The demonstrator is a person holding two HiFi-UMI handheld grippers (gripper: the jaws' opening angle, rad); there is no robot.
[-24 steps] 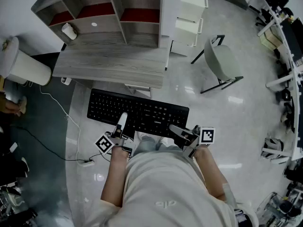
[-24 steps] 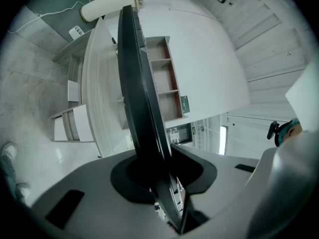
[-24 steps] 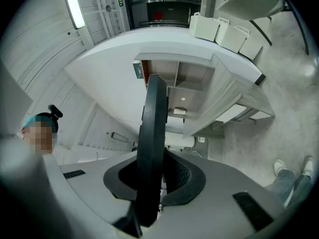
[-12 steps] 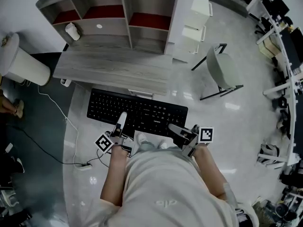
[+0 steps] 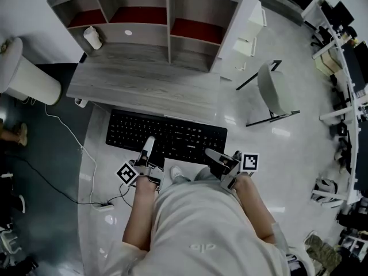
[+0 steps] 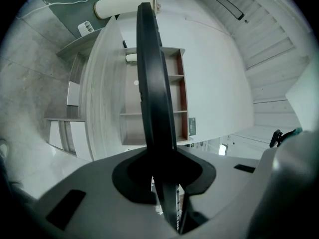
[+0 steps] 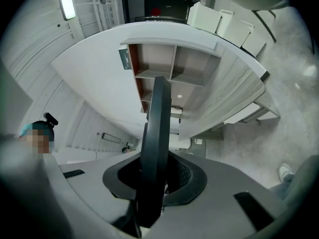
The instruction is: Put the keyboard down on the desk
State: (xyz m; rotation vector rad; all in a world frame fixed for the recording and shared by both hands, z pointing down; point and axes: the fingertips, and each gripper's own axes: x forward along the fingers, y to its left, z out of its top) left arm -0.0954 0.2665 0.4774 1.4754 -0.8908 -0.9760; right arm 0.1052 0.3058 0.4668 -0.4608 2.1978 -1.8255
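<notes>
Pale glossy floor shows beneath the black keyboard (image 5: 167, 135), which you hold in the air just before the wooden desk (image 5: 144, 85). Your left gripper (image 5: 149, 145) pinches its near edge, jaws just tightened. Your right gripper (image 5: 213, 155) pinches it too, jaws just eased.

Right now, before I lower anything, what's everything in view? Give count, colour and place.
keyboard: one, black, held up before the desk
desk: one, grey wood grain, beyond the keyboard
shelves: one unit, grey with red backs, on the desk
chair: one, pale grey, right of the desk
drawers: one stack, white, beside the shelves
cylinder: one, white, left of the desk
left gripper: one, grey, fingers just closed slightly further on keyboard's near edge
right gripper: one, grey, fingers just eased slightly, gripping keyboard's near edge
</notes>
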